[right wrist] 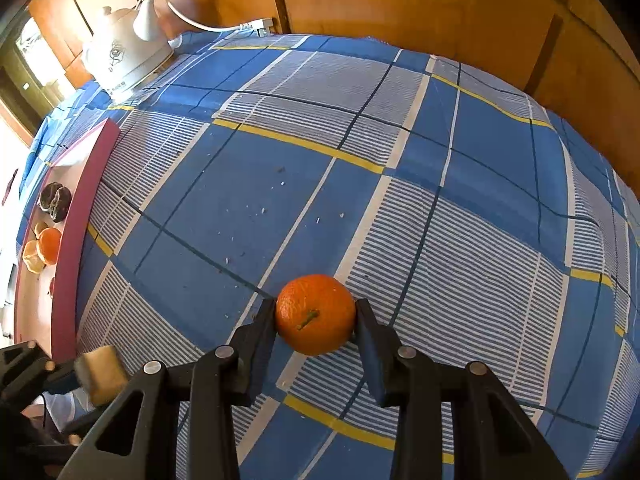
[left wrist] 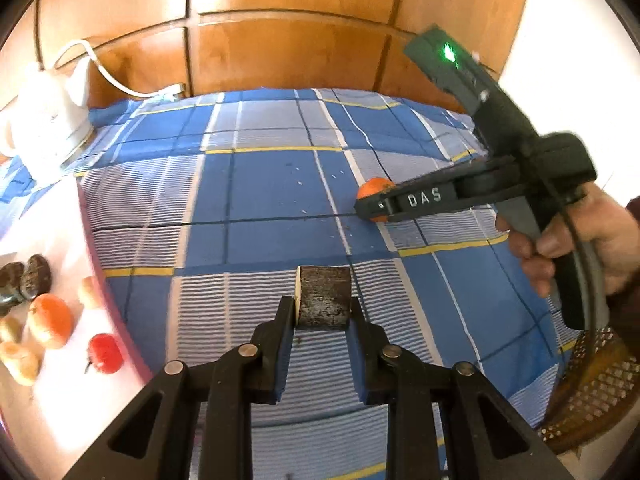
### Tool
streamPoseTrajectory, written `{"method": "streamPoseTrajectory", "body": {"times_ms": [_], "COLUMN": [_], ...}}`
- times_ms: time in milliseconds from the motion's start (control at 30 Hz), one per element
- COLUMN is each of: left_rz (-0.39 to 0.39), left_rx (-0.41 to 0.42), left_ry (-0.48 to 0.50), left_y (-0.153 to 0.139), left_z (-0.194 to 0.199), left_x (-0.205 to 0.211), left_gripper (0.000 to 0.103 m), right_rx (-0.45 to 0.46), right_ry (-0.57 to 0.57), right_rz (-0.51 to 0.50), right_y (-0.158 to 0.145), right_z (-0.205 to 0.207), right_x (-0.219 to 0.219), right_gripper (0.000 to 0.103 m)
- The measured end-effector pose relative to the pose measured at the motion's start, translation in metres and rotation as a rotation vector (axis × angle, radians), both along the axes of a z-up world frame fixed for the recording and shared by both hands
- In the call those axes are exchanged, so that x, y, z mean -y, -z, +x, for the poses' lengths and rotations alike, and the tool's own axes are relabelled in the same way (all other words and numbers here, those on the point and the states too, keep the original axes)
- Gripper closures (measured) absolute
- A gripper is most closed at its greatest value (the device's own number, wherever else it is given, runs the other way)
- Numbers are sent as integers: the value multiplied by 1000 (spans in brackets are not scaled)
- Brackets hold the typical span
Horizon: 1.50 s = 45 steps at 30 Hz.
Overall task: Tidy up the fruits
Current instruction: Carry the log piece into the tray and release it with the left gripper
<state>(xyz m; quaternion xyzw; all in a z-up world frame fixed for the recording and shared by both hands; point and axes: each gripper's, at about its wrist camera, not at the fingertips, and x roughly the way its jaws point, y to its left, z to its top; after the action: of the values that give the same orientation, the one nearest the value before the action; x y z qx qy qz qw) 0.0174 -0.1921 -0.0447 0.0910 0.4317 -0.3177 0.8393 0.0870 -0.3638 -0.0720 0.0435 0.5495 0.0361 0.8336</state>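
Worktop covered by a blue, white and yellow checked cloth [right wrist: 400, 184], backed by wooden panelling [left wrist: 280, 20]; a white kettle [right wrist: 124, 56] stands at the far left corner. Left tongs [left wrist: 323, 308] pinch a dark-skinned, pale-fleshed fruit piece [left wrist: 324, 298] just above the cloth. Right tongs [right wrist: 316, 312] pinch an orange [right wrist: 315, 314], stem toward the camera, low over the cloth. At the left edge, a pink-rimmed tray [right wrist: 68, 248] holds dark fruits [right wrist: 55, 197], another orange fruit [left wrist: 50, 320] and a small red fruit [left wrist: 105, 353].
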Motion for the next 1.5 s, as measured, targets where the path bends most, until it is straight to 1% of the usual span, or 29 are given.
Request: {"method": "streamPoseTrajectory", "body": {"times_ms": [167, 267, 400, 467, 533, 600, 667, 700, 867, 967, 1100, 1233, 1333, 1500], "left_rz": [-34, -59, -70, -68, -65, -43, -27, -24, -26, -51, -69, -58, -33, -3], "left_rx": [-10, -14, 18, 29, 34, 41, 45, 38, -4, -42, -68, -78, -70, -73], "left_ry": [-79, -148, -250, -317, -386, -464, -510, -540, -631, -666, -681, -685, -687, -719], "left_y": [-18, -30, -43, -47, -50, -50, -48, -46, -34, -26, -19, -14, -10, 0], "left_z": [4, 7, 9, 10, 12, 13, 13, 12, 10, 10, 11, 16, 26, 43], "left_x": [-34, -61, -102, -124, -147, -168, -183, -193, -228, -242, -246, -246, -244, -246], "left_gripper": [78, 78, 78, 78, 78, 78, 78, 78, 78, 78, 78, 78, 78, 77], "right_rx": [2, 3, 7, 9, 10, 10, 10, 10, 8, 8, 9, 9, 9, 10], "right_ry": [-6, -9, -19, -26, -28, -28, -27, -27, -26, -25, -24, -23, -24, -25], "right_rz": [-9, -17, -34, -42, -44, -45, -44, -45, -48, -50, -52, -54, -54, -56], "right_y": [0, 1, 0, 1, 0, 0, 0, 0, 0, 0, 1, 1, 1, 1], "right_z": [0, 0, 0, -1, -1, -1, -1, -1, -1, -1, -1, -1, -1, -1], "right_x": [-2, -3, -6, -7, -8, -8, -8, -8, -8, -8, -9, -10, -9, -10], "right_gripper": [64, 64, 64, 64, 64, 64, 64, 64, 64, 64, 64, 64, 64, 64]}}
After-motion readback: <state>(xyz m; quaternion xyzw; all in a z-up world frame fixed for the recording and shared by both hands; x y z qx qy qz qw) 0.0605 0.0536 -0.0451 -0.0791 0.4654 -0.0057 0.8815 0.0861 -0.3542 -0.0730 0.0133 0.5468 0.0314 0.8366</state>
